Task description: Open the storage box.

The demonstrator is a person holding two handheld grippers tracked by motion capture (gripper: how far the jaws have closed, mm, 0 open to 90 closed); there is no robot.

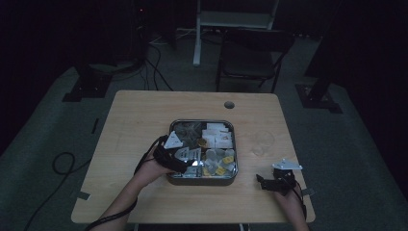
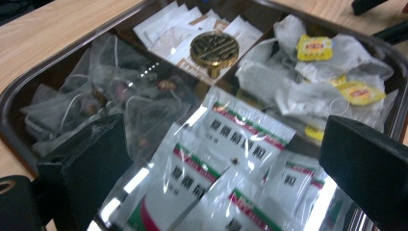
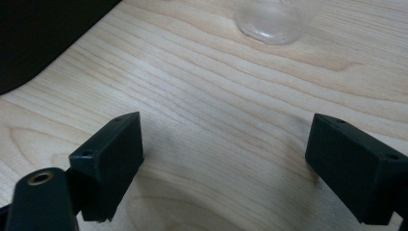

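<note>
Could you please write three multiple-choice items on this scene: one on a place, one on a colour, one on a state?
1. Where is the glass?
A. On the table, right of the tray
B. Inside the tray
C. Left of the tray

2. What colour are the tags on the tea bags?
A. Blue
B. Yellow
C. Pink

3. How do the left gripper's jaws stand?
A. Shut on the knob
B. Shut on nothing
C. Open over the sachets

Answers:
1 A, as the high view shows the glass on bare table beside the tray's right wall.
2 B, as the left gripper view shows yellow tags on the bags.
3 C, as that view shows the jaws wide apart with red-and-green striped sachets between them; the brass knob stands beyond.
</note>
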